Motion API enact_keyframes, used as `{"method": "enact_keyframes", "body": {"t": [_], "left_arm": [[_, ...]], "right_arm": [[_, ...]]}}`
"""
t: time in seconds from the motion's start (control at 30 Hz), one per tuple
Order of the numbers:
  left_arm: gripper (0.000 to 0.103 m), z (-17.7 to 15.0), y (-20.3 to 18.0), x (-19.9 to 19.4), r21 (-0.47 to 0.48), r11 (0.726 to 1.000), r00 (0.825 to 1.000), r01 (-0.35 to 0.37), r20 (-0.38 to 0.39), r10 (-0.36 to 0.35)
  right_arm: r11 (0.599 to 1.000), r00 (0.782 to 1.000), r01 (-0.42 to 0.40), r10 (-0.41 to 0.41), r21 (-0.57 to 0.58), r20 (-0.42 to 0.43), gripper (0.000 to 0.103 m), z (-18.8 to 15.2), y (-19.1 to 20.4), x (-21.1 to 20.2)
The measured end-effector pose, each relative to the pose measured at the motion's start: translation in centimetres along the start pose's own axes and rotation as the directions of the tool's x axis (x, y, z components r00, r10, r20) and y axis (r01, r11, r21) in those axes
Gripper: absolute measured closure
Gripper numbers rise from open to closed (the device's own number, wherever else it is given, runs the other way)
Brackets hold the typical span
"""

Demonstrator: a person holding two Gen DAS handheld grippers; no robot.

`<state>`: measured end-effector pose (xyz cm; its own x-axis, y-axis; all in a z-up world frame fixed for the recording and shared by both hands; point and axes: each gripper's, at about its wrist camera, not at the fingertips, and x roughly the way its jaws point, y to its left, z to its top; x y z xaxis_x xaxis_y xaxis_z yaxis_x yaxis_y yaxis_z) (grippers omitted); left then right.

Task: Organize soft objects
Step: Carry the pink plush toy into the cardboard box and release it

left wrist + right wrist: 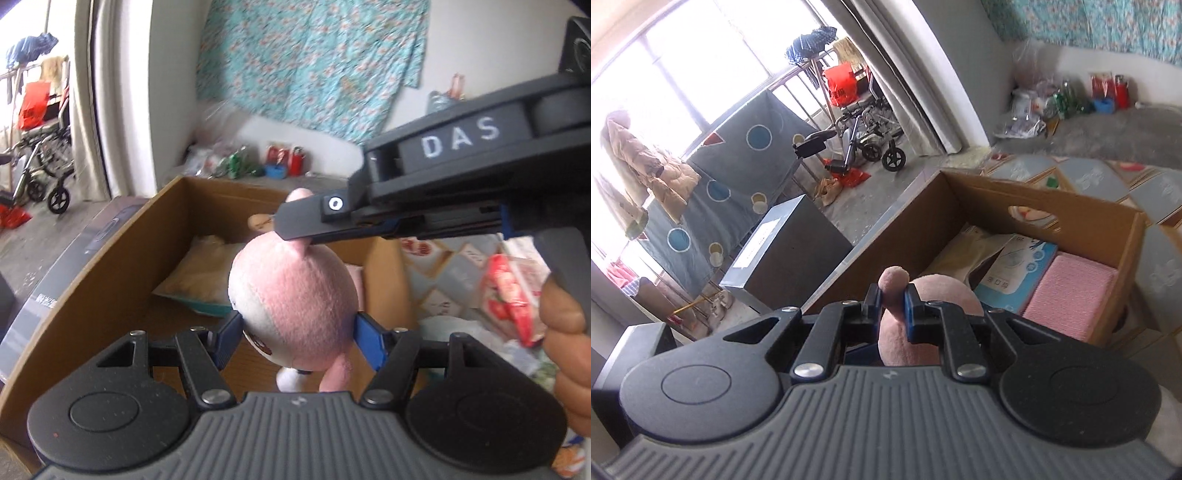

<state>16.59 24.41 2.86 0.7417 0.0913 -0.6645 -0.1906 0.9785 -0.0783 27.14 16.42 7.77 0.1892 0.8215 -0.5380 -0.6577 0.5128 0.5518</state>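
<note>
A pink and white plush toy (295, 295) hangs above an open cardboard box (122, 258). My left gripper (299, 328) is shut on its round head, one blue pad pressed into each side. From the right, my right gripper (291, 229) reaches in and pinches the toy's ear. The right wrist view shows the right gripper (891, 295) shut on that pink ear (894, 280), with the plush head (945, 295) just behind its fingers. The toy's body dangles below the left gripper, partly hidden.
The cardboard box (997, 199) holds a folded pink towel (1071, 295), a blue packet (1015, 273) and a beige bag. A dark box (790, 254) stands beside it. Snack bags (513, 295) lie right, by a person's hand (565, 332). A wheelchair (868, 140) is beyond.
</note>
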Motion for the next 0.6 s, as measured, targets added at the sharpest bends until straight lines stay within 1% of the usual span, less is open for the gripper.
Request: {"method": "enact_keyframes", "body": {"t": [0.07, 0.13, 0.23, 0.33, 0.4, 0.6], "left_arm": [[0.035, 0.3, 1.0, 1.0, -0.008, 1.0, 1.0, -0.008, -0.03, 0.008], [0.035, 0.5, 1.5, 2.3, -0.021, 1.0, 0.997, 0.001, -0.074, -0.002], [0.035, 0.1, 1.7, 3.2, -0.038, 0.999, 0.993, 0.019, -0.117, -0.024], [0.034, -0.4, 1.2, 3.6, -0.027, 0.999, 0.989, 0.045, -0.137, -0.048], [0.034, -0.5, 1.1, 3.7, -0.029, 0.998, 0.987, 0.064, -0.148, -0.068], [0.037, -0.4, 0.5, 3.8, -0.065, 0.99, 0.978, 0.128, -0.155, -0.137]], "right_arm": [[1.0, 1.0, 0.024, -0.024, 0.004, -0.016, 0.092, 0.1, -0.9, 1.3], [0.997, 0.996, 0.071, -0.071, 0.002, -0.045, 0.092, -0.2, -2.0, 2.5], [0.988, 0.983, 0.154, -0.155, -0.02, -0.094, 0.092, -1.1, -4.1, 3.2], [0.979, 0.97, 0.201, -0.204, -0.034, -0.129, 0.092, -1.9, -5.1, 3.1], [0.974, 0.964, 0.222, -0.226, -0.046, -0.14, 0.092, -2.2, -5.0, 2.7], [0.968, 0.956, 0.24, -0.249, -0.078, -0.155, 0.092, -2.2, -4.1, 0.1]]}}
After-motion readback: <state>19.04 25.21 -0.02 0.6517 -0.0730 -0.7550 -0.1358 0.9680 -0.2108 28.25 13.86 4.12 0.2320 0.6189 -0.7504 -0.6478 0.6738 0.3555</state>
